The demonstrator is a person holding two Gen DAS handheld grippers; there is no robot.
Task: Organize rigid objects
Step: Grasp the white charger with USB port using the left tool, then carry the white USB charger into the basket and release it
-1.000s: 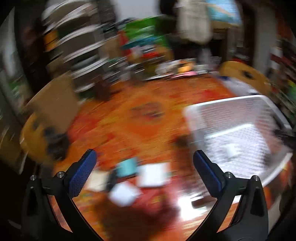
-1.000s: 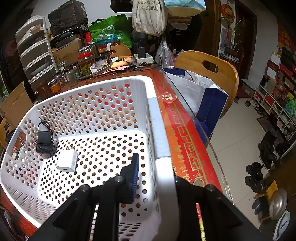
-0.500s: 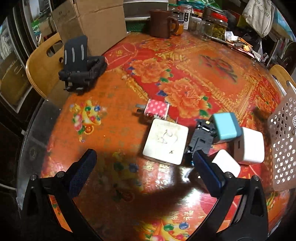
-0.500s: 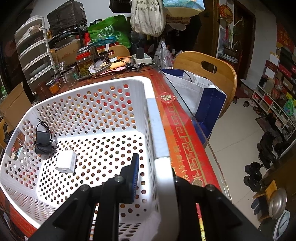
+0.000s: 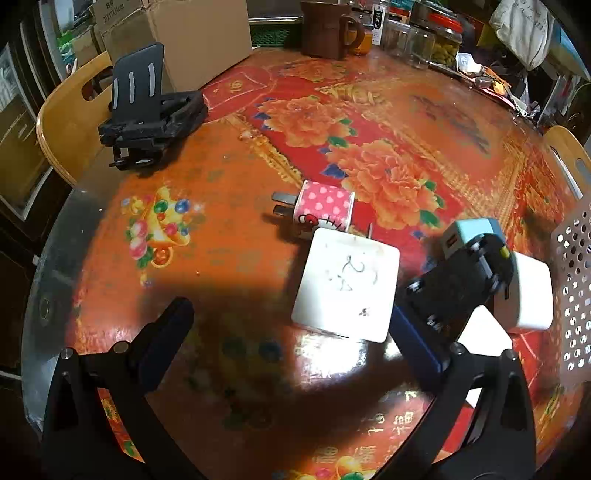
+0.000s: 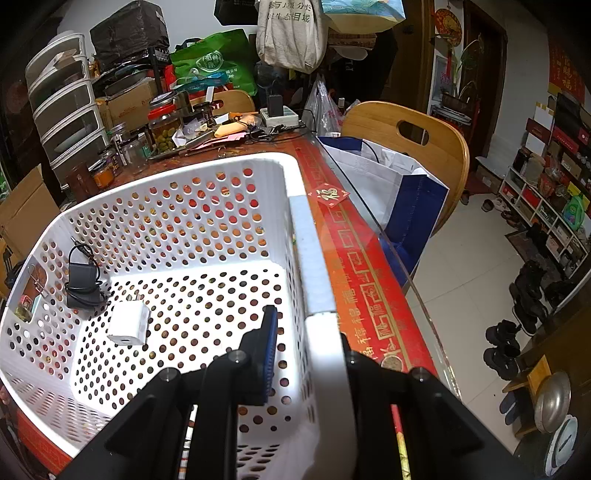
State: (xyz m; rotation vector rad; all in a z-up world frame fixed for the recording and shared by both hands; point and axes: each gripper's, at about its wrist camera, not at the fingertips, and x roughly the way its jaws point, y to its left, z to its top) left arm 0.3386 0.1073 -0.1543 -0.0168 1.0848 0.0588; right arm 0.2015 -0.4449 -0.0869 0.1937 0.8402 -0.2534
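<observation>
Left wrist view: round table (image 5: 229, 177) w/ glossy red-orange floral cover. Far edge: brown mug (image 5: 325, 27), glass jars (image 5: 436, 40) beside it, cardboard box (image 5: 177, 37) at far left. Black phone stand (image 5: 147, 107) sits near the box, by a wooden chair (image 5: 62, 122) at the table's left rim.

Right wrist view: second wooden chair (image 6: 410, 144) beside the table, white-and-blue paper bag (image 6: 399, 192) on its seat. Stacked drawer unit (image 6: 66, 110) at left; green bag (image 6: 218, 62) and canvas tote (image 6: 291, 33) behind. Shoes (image 6: 517, 321) on tiled floor, shelf (image 6: 546, 199) along right wall.
</observation>
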